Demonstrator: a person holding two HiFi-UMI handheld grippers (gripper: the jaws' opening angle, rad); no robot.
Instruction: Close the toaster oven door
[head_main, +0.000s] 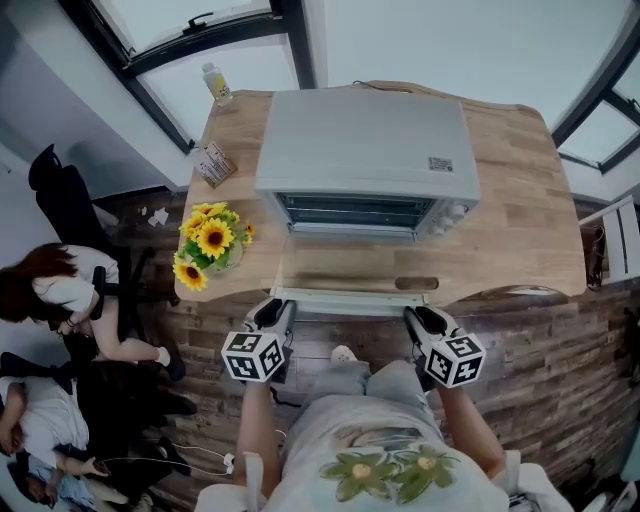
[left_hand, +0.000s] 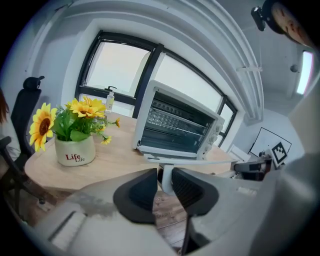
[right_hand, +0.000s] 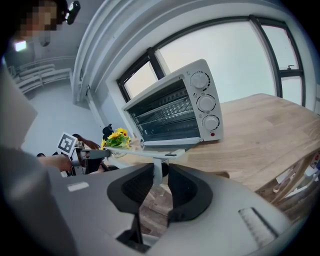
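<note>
Toaster oven door (head_main: 350, 278) lies dropped open and level in front of the toaster oven (head_main: 365, 145), reaching the wooden table's (head_main: 520, 220) near edge. At its near lip, the left gripper (left_hand: 165, 182) and right gripper (right_hand: 156, 182) each clamp a white post of the door handle (head_main: 345, 301). Left of the oven stands a sunflower pot (left_hand: 75, 152) printed "Life Life". Farther back are a small carton (head_main: 213, 163) and then a bottle (head_main: 216, 83). The oven-top label (head_main: 441, 164) is too small to read.

We wear a pale shirt (head_main: 380, 470) printed with yellow flowers and green leaves, grey trousers (head_main: 365, 380) and a white shoe (head_main: 343, 354). The left claw (head_main: 274, 310) and right claw (head_main: 422, 318) each have a grey body, black pads (left_hand: 137, 192) and, at 6 o'clock, a black-and-white marker cube (head_main: 253, 357).
</note>
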